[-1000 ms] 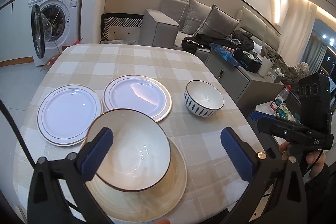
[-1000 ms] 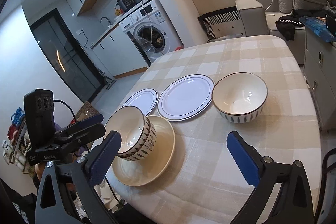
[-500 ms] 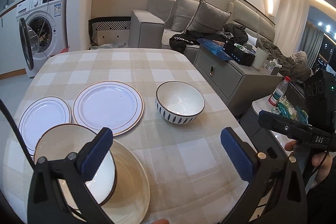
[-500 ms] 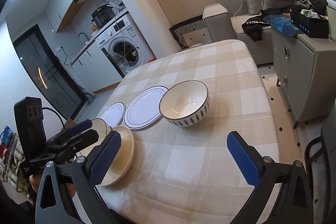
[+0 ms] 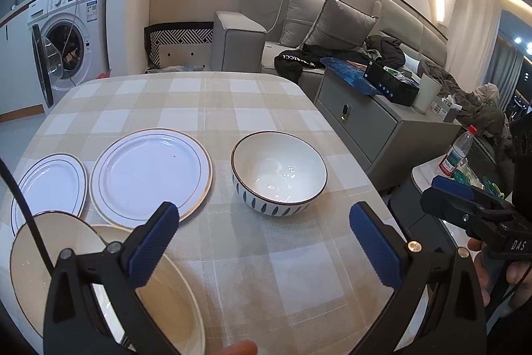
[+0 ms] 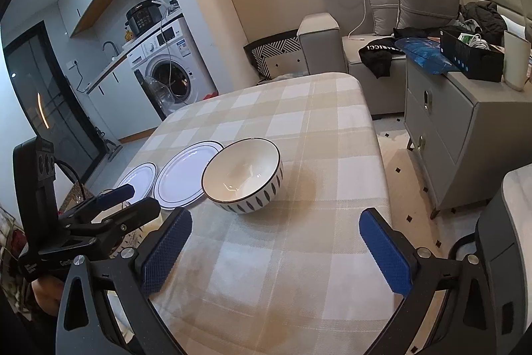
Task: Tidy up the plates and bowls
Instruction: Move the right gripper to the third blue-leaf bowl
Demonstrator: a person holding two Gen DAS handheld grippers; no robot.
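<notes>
A white bowl with blue leaf marks [image 5: 278, 177] [image 6: 243, 175] stands on the checked tablecloth [image 5: 232, 102]. To its left lie a large gold-rimmed white plate [image 5: 151, 172] [image 6: 186, 178] and a smaller one [image 5: 50, 185] [image 6: 139, 175]. At the near left a cream bowl [image 5: 30, 262] sits on a cream plate [image 5: 176, 298]. My left gripper [image 5: 262, 245] is open and empty, above the cloth in front of the blue-marked bowl. My right gripper [image 6: 276, 252] is open and empty, near the table's front right corner.
A grey cabinet [image 5: 362, 118] with boxes stands right of the table. A water bottle [image 5: 455, 152] stands on a small side table. A sofa [image 5: 299, 32] is behind, and a washing machine [image 5: 63, 35] with its door open is at the far left.
Both grippers have pulled back and swung right. The cream bowl on the cream plate has slid to the left edge of the left wrist view, and the blue-marked bowl now lies ahead.
</notes>
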